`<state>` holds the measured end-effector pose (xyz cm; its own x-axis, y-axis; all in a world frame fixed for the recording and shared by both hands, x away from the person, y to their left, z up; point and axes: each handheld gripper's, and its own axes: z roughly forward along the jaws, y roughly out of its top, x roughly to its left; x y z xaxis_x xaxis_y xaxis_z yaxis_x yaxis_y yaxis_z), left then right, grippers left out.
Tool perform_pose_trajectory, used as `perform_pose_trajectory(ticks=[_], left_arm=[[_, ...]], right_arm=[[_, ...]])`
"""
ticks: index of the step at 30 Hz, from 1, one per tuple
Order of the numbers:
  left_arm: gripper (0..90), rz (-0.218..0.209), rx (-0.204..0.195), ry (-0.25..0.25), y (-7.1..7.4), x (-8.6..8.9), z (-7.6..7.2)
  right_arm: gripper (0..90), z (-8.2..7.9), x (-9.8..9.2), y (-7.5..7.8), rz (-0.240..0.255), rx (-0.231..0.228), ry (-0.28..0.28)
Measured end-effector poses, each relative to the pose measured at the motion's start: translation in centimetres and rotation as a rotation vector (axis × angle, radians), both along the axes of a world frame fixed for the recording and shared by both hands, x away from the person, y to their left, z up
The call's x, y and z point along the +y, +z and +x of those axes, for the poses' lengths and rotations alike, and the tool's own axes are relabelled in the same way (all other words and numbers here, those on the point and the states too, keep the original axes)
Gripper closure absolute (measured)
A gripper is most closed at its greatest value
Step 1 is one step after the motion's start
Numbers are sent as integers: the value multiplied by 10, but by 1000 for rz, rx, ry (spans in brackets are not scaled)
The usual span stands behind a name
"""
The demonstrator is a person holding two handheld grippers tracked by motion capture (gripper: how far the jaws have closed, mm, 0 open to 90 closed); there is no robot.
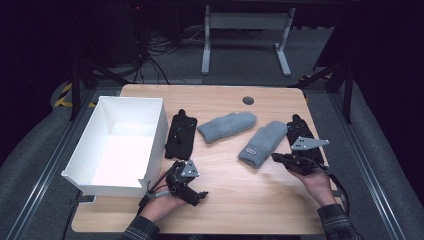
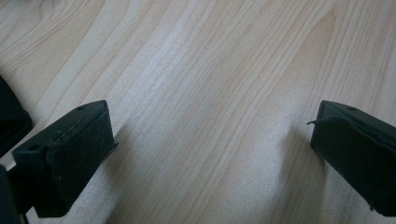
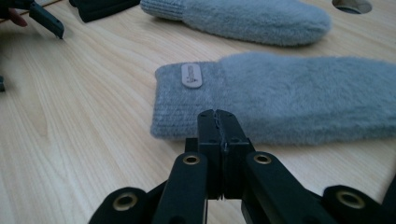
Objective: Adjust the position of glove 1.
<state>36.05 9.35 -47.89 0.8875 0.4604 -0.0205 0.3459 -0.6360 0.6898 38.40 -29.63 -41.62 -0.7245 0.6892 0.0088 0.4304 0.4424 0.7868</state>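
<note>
Two grey fuzzy mittens lie mid-table: one [image 1: 227, 126] farther back, one [image 1: 262, 143] with a small label nearer the right hand. A black glove [image 1: 180, 134] lies beside the white box [image 1: 100, 112], and another black glove [image 1: 301, 129] is at the right, partly under the right hand's gripper. My right gripper [image 1: 275, 157] is shut with nothing between its jaws, its tip just short of the labelled mitten [image 3: 280, 98] near the cuff. My left gripper [image 1: 199, 195] hovers open over bare wood [image 2: 210, 126], just in front of the left glove [image 2: 9, 121].
The white box is open-topped and stands at the table's left edge, its inside bare. A round cable hole [image 1: 248, 100] sits at the back of the table. Bare wood spreads along the front between the two hands. A desk frame stands on the floor beyond.
</note>
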Motion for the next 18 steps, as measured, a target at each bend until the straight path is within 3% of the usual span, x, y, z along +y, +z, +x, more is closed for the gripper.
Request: perform_pose_trajectory(ticks=[18], left_arm=[[0,2,-1,-4,0,0,1]], right_arm=[[900,37,25,-6,-23,-1,7]])
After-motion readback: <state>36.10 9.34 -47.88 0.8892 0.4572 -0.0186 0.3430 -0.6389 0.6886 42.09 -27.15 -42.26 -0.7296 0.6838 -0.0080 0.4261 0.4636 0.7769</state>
